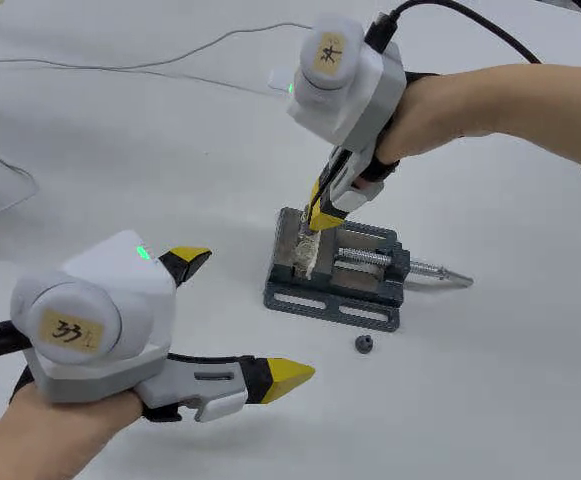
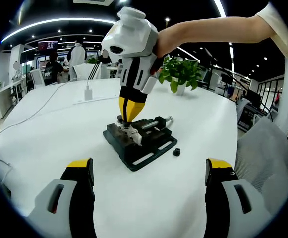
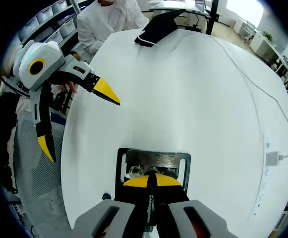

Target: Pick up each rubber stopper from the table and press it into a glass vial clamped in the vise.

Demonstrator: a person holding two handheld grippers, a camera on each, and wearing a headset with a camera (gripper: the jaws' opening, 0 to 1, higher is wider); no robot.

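A dark metal vise [image 1: 336, 290] stands mid-table with glass vials [image 1: 305, 255] clamped in its jaws. My right gripper [image 1: 315, 222] points straight down onto the vials, its yellow tips shut together; I see nothing between them. In the right gripper view the shut tips [image 3: 151, 179] sit directly over the vise [image 3: 124, 163] and a vial mouth [image 3: 135, 172]. One small dark rubber stopper [image 1: 364, 344] lies loose on the table just in front of the vise. My left gripper [image 1: 240, 315] hovers open and empty at the near left, well short of the vise [image 2: 148, 148] and the stopper [image 2: 176, 152].
The vise's screw handle [image 1: 440, 272] sticks out to the right. A thin cable [image 1: 170, 60] runs across the far table to a white charger [image 2: 88, 93]. A potted plant [image 2: 181, 74] stands at the far edge, and a dark stand [image 3: 158, 27] sits farther off.
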